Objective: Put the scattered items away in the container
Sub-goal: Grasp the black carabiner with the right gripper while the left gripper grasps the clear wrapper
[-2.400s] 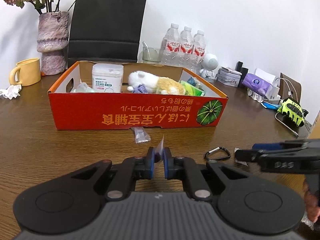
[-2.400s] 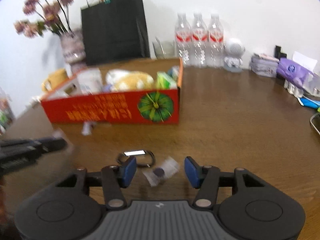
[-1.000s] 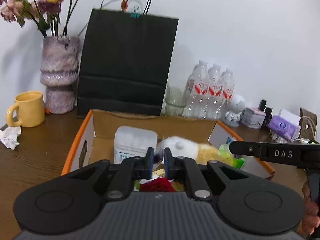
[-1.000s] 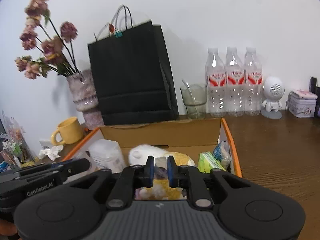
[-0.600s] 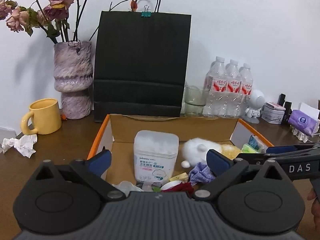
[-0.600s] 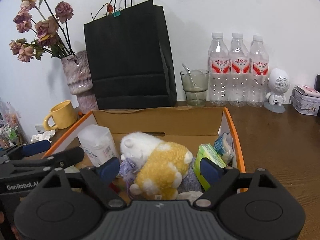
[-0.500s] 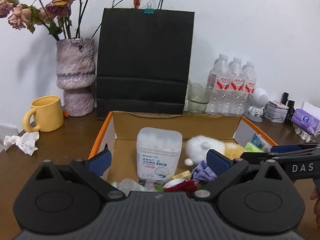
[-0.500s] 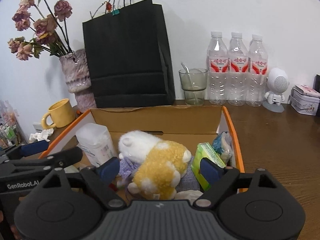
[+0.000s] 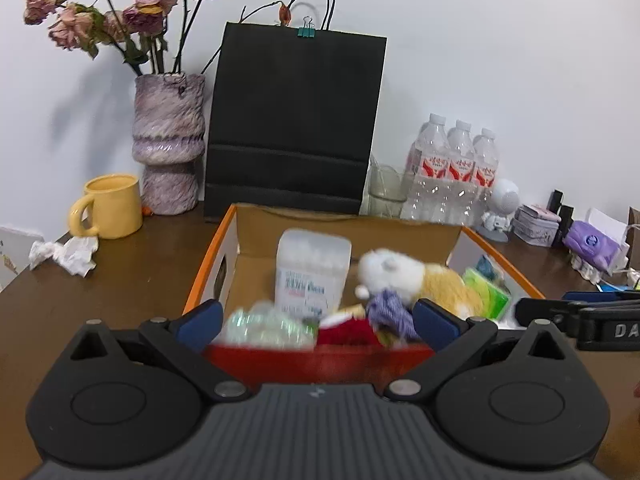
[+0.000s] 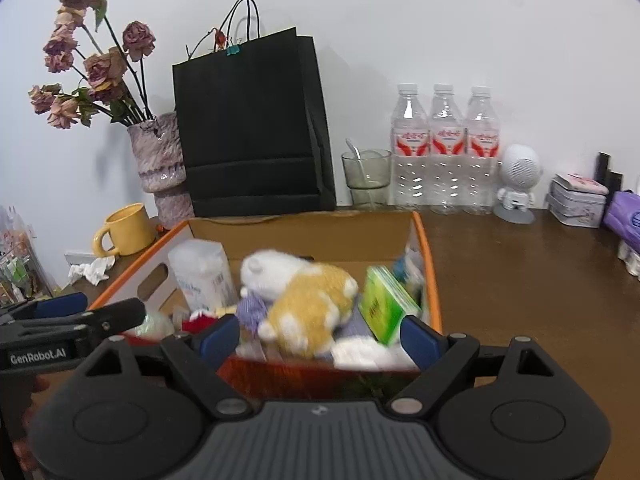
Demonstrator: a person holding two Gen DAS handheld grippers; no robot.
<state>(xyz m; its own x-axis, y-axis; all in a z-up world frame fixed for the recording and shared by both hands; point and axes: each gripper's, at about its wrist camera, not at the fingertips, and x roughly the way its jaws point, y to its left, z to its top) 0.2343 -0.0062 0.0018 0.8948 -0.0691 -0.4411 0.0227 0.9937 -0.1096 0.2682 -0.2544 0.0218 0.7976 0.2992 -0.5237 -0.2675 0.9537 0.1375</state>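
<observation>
Both grippers now open, empty; box (image 9: 404, 228) red-orange, full.

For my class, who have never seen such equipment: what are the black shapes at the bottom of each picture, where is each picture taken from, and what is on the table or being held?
No robot here: a person holds a two-finger tool in each hand, each with a wide-angle camera looking along its fingers. One picture comes from the left gripper, the other from the right gripper. The black shapes are the tools' bodies; the blue pads are fingertips. Both stand open, holding nothing. Ahead, on a brown table, sits an orange cardboard box containing a plush toy, a white tub and a green packet. Behind it stand a black bag, a vase, a yellow mug and bottles.
</observation>
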